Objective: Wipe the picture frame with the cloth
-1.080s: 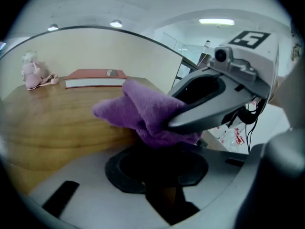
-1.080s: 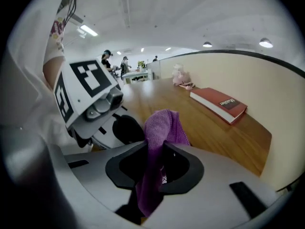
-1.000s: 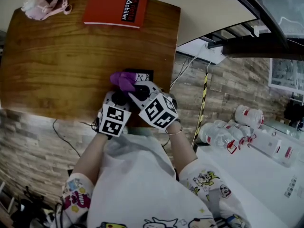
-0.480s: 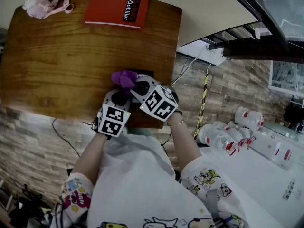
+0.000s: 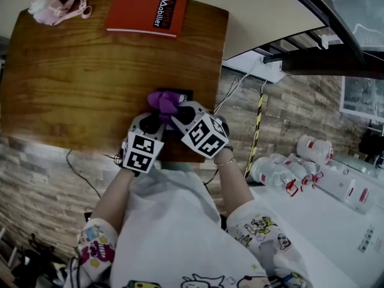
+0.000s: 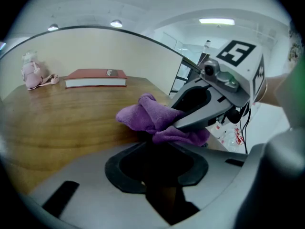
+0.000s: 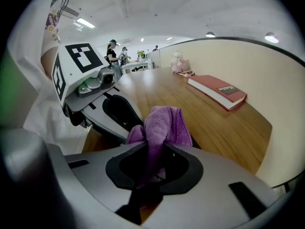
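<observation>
There the right gripper had its jaws pinched tight on the purple cloth, which sat bunched on the picture frame near the table edge. The head view hid both grips behind the marker cubes. Only the left gripper view showed those jaws part-closed, clamping the frame's dark edge

White tee, cartoon-print sleeves; b&w marker cubes; bracelet.

I'm counting one purple cloth, one picture frame, one red book, one pink bundle, one wooden table, and two tools: left gripper, right gripper.
</observation>
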Available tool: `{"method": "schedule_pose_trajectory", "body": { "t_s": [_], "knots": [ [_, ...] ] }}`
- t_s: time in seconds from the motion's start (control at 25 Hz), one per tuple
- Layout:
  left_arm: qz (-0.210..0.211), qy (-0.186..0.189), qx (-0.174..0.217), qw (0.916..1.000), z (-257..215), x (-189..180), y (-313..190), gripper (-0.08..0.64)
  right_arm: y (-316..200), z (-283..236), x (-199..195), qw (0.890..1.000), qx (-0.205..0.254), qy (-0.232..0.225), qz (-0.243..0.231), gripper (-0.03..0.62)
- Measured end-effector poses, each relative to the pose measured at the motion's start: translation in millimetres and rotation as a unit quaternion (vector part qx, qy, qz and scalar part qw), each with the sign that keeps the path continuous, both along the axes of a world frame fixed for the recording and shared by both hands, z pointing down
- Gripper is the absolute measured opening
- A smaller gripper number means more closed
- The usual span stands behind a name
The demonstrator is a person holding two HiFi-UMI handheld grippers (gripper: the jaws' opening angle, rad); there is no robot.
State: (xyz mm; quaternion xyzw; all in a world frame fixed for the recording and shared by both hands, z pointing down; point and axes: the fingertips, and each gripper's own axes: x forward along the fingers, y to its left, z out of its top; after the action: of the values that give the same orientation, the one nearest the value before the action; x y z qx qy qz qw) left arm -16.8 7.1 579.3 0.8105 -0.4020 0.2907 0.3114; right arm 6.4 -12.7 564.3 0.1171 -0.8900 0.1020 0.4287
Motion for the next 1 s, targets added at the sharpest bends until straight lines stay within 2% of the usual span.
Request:
{"method": "schedule_pose_trajectory", "body": {
  "t_s": [0.44, 0.8, 1.0],
  "knots": [
    [0.0, 0.003, -0.003, 1.0, 0, 0, 0, 0.11, 0, -3, 33, 0.998, 0.017, 0.04, 0.039, 0.067],
    [-0.001, 0.004, -0.005, 1.0, 0, 0, -1, 0.11, 3, -10, 69, 0.991, 0.014, 0.034, 0.128, 0.069],
    [-0.001, 0.003, -0.005, 1.0, 1, 0, -1, 0.11, 6, -5, 92, 0.984, 0.008, 0.057, 0.167, 0.067]
  ]
}}
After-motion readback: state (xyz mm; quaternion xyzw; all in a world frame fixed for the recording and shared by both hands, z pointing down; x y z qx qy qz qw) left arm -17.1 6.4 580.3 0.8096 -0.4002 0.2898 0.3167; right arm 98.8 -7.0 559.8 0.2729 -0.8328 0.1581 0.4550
